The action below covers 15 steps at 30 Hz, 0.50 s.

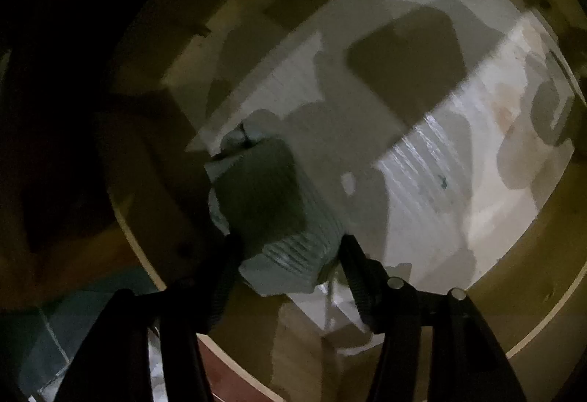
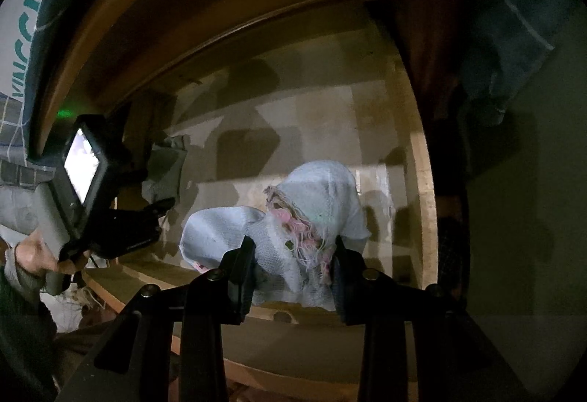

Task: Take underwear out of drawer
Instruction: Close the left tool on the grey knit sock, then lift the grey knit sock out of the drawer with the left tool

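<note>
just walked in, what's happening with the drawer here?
A person with a gripper in each hand is emptying an open wooden drawer. The right gripper is shut on a pale blue frayed garment, which reaches down to the drawer floor. The left gripper straddles a folded grey-green garment at the drawer's other end; whether its pads press on it I cannot tell. Neither piece is out of the drawer yet.

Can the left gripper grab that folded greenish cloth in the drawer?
Probably yes. The left gripper points down into the open drawer with the folded greenish cloth right at its fingertips, and nothing lies over it. Whether the pads already touch is too dark to tell.
</note>
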### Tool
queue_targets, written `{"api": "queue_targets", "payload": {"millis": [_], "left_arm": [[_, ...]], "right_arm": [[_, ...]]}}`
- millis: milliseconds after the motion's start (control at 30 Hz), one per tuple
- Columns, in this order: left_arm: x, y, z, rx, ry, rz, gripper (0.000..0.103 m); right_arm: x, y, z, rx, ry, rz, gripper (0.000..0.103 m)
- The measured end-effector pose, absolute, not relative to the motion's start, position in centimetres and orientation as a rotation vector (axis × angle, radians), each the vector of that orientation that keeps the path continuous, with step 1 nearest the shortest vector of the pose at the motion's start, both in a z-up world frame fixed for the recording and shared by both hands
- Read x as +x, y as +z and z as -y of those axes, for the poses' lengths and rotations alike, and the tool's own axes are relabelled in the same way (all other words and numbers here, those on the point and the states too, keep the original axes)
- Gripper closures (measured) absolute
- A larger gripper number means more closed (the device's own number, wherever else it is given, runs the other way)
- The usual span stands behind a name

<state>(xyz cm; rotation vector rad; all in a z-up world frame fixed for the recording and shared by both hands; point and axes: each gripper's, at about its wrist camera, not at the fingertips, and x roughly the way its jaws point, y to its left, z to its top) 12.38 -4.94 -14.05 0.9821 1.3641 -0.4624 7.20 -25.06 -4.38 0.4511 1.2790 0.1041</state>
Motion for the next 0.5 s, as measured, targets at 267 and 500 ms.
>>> {"api": "queue_targets", "payload": {"millis": [267,500], "left_arm": [[12.57,-14.68,5.19,0.926,-0.475,-1.422,0.051],[12.36,-14.94,5.79,0.854,-0.522,-1.533,0.051]], "right_arm": [[7.27,-4.38,25.07,0.452,0.119,-1.281,0.07],[7.37,-4.4,25.15,0.452,0.121,-1.283,0.07]]}}
